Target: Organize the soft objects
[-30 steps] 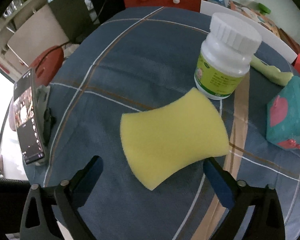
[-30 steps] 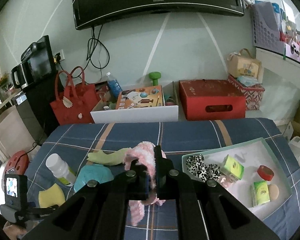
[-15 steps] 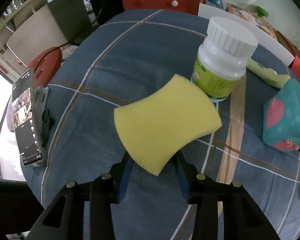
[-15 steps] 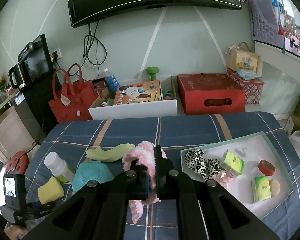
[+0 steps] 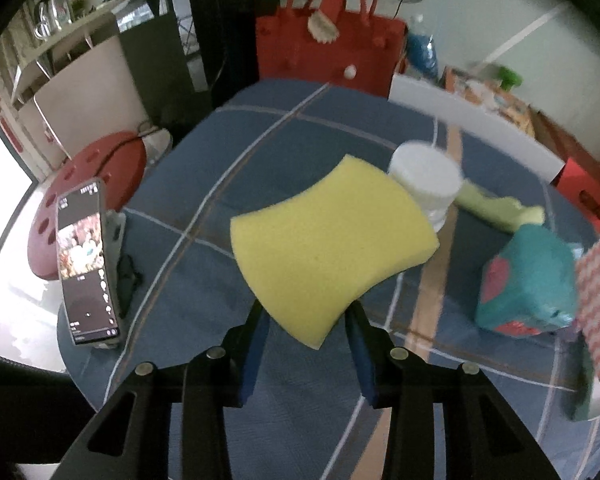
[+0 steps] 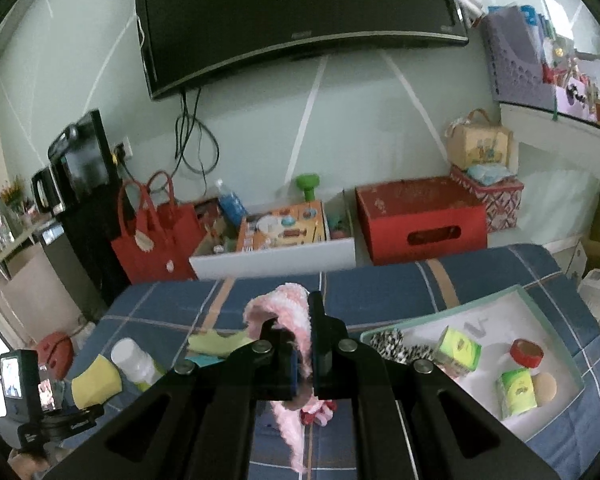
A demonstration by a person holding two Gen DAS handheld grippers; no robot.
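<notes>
My left gripper (image 5: 306, 332) is shut on the near corner of a yellow sponge (image 5: 332, 248), which hangs tilted above the blue plaid tablecloth (image 5: 260, 152). The sponge (image 6: 96, 380) also shows at the far left of the right wrist view. My right gripper (image 6: 305, 344) is shut on a pink fluffy knit piece (image 6: 284, 308), whose tail dangles below the fingers. A teal plush cube with a red heart (image 5: 528, 284) and a pale green soft piece (image 5: 500, 210) lie on the cloth. A white tray with a teal rim (image 6: 440, 314) holds a leopard-print soft item (image 6: 392, 344).
A white-capped bottle (image 5: 424, 184) stands just behind the sponge. A phone on a stand (image 5: 86, 264) sits at the table's left edge, over a red stool (image 5: 88, 200). The tray also holds green boxes (image 6: 458, 348) and a red tape roll (image 6: 526, 352). A red bag (image 5: 328, 48) stands beyond the table.
My left gripper went from open around the sponge to shut on it, then lifted it off the cloth. My right gripper stayed shut on the pink knit piece and rose slightly.
</notes>
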